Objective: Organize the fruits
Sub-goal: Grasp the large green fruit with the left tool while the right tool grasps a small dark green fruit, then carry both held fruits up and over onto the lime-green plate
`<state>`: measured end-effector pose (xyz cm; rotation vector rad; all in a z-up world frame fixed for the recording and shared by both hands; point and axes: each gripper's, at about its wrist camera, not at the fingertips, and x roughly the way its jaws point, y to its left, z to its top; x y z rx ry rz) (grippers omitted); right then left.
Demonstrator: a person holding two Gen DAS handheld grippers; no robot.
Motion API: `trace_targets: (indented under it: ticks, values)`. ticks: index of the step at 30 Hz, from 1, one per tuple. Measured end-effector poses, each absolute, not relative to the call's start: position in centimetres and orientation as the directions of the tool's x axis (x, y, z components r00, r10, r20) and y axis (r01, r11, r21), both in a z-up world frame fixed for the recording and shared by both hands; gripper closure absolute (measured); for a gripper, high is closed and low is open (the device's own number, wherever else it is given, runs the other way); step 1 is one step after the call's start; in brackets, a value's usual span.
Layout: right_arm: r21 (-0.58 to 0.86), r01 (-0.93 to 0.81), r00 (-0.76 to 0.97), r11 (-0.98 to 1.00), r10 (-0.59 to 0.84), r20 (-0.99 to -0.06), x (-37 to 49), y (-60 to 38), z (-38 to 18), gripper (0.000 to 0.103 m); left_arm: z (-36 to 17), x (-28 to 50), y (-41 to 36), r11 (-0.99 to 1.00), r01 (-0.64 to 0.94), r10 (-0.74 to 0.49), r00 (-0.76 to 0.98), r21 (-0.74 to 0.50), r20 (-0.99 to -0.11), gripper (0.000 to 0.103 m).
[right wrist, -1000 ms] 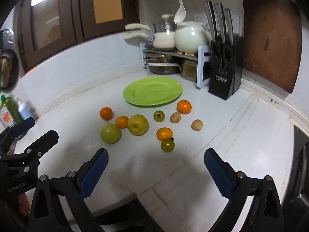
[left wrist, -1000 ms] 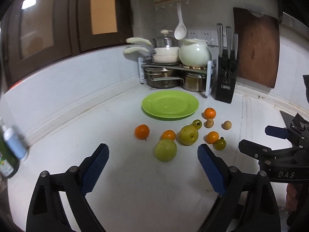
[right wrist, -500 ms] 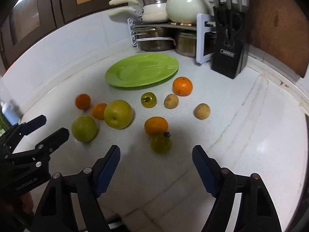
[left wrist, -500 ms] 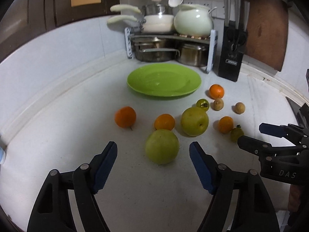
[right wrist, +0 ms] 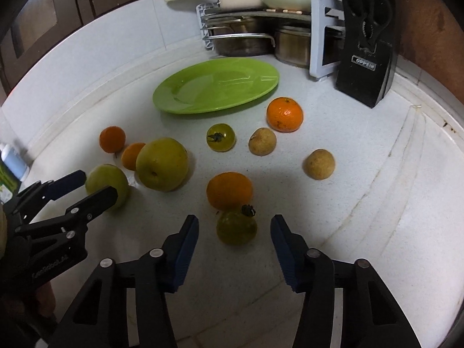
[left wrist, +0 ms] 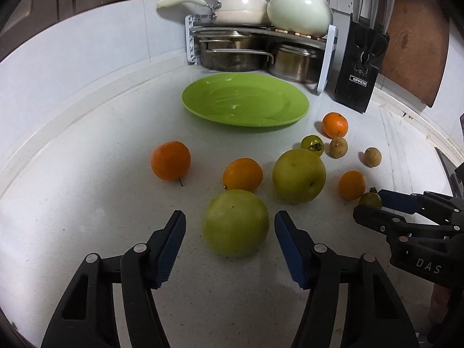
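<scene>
Both tongs spread, bottle [right wrist: 11, 163] only in right view

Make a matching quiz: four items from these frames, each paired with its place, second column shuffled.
Items:
1. green apple
2. dark green tomato
3. plate
4. knife block

Places:
A. by the pot rack, at the counter's back
B. between the open left claw's fingers
C. holds no fruit, behind the scattered fruit
D. between the open right claw's fingers, just in front of an orange

Pairs: 1-B, 2-D, 3-C, 4-A
</scene>
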<state>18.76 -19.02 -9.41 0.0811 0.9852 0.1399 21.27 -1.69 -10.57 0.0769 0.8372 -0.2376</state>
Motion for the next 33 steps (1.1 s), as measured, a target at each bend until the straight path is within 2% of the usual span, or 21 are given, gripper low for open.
trace_targets:
  ticks: [4,8,11,21,33]
  values:
    - [0.138,-0.081,0.537,0.987,0.16,-0.828,19.0,-18.9,-9.7,0.059,-10.8,21.6,-1.6,0.969,0.246,-0.186,0.632,-0.033,-0.752,0.048]
    - [0.139,-0.082,0.531,0.987,0.161,-0.832,19.2,-19.0,-9.9,0.067,-10.9,21.6,-1.8,0.965,0.261,-0.199,0.626,-0.038,-0.754,0.053]
    - [0.139,-0.077,0.53,0.987,0.159,-0.833,19.2,-19.1,-9.9,0.073,-10.9,21.4,-1.8,0.963,0.267,-0.196,0.633,-0.027,-0.748,0.054]
    - [0.132,-0.085,0.548,0.988,0.157,-0.822,18.5,-19.1,-8.9,0.073,-10.3,20.9,-1.7,0.962,0.273,-0.199,0.644,-0.021,-0.739,0.054]
    - [0.141,-0.144,0.589,0.979,0.199,-0.783,18.4,-18.4,-5.5,0.073,-6.8,20.1,-1.5,0.966,0.257,-0.209,0.688,-0.036,-0.695,0.054]
